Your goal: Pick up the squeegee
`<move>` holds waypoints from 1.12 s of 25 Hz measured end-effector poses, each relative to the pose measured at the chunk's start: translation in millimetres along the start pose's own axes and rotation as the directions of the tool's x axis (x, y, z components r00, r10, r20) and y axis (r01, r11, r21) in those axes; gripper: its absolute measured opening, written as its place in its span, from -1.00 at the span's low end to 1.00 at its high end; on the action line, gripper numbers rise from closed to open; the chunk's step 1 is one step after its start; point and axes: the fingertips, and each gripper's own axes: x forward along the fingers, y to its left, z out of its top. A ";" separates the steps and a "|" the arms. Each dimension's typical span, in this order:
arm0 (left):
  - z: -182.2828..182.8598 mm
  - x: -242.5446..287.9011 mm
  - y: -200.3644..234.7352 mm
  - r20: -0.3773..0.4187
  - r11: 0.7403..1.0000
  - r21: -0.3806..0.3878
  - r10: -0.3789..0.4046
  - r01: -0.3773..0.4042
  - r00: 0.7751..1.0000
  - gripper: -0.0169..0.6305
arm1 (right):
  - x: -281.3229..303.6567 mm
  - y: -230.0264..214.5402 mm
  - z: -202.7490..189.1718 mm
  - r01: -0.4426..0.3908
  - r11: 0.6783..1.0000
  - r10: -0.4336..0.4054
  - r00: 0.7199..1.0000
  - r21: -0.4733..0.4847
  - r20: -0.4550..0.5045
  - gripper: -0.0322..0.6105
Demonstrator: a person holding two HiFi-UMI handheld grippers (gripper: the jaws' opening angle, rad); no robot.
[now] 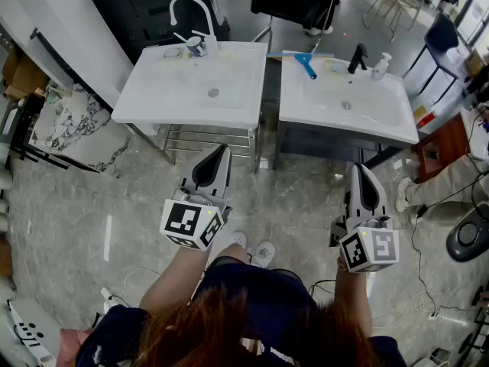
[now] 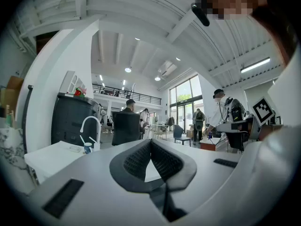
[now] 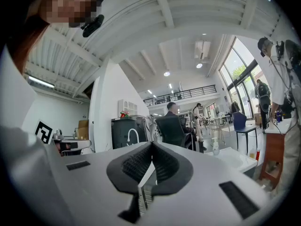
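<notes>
The squeegee (image 1: 304,59), blue-handled with a long thin blade, lies on the back left corner of the right sink (image 1: 382,109) in the head view. Both grippers hang level above the floor, well short of the sinks. My left gripper (image 1: 221,151) points toward the left sink (image 1: 153,90); its tips meet with nothing between them (image 2: 150,142). My right gripper (image 1: 357,170) points toward the right sink, jaws closed together and empty (image 3: 151,147). The squeegee does not show in either gripper view.
A white curved faucet (image 1: 191,10) and a cup (image 1: 197,47) stand on the left sink; a black faucet (image 1: 356,57) and soap bottle (image 1: 380,67) on the right one. Marble slabs (image 1: 72,125) lean at left. Cables and a person's legs (image 1: 451,182) are at right.
</notes>
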 end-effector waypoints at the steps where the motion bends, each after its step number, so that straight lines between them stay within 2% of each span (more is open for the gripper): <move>1: 0.7 0.1 0.0 0.001 1.000 0.002 0.000 0.000 1.000 -0.89 | 0.2 0.4 0.5 -0.002 1.000 0.002 1.000 -0.001 0.002 -0.85; 7: -0.6 -6.3 -5.6 -0.003 1.000 0.008 0.003 -0.003 1.000 -0.89 | -5.7 1.4 2.1 -0.001 1.000 0.001 1.000 0.008 0.014 -0.85; 11: -0.9 -12.0 -10.5 -0.004 0.999 0.022 0.032 -0.032 0.999 -0.89 | -11.8 -2.8 -0.9 -0.006 0.999 0.005 1.000 0.042 0.013 -0.85; 17: -7.9 -18.7 -18.8 -0.031 0.999 0.034 0.025 -0.024 0.999 -0.89 | -21.5 -6.1 -14.7 0.000 0.997 0.002 1.000 0.075 -0.028 -0.84; 21: -15.7 -11.1 -23.1 -0.049 0.999 0.027 0.019 -0.018 0.999 -0.89 | -15.1 -5.7 -18.6 -0.033 0.996 0.036 0.999 0.079 -0.038 -0.27; 24: -17.1 0.3 -23.4 -0.049 0.999 0.030 0.014 -0.012 0.999 -0.89 | -7.3 -9.0 -20.5 -0.037 0.998 0.038 0.999 0.048 -0.033 -0.06; 28: -20.4 22.6 -19.0 -0.049 1.000 0.021 -0.006 0.008 0.999 -0.89 | 12.5 -7.3 -20.5 -0.039 0.999 0.039 0.998 0.009 -0.055 0.06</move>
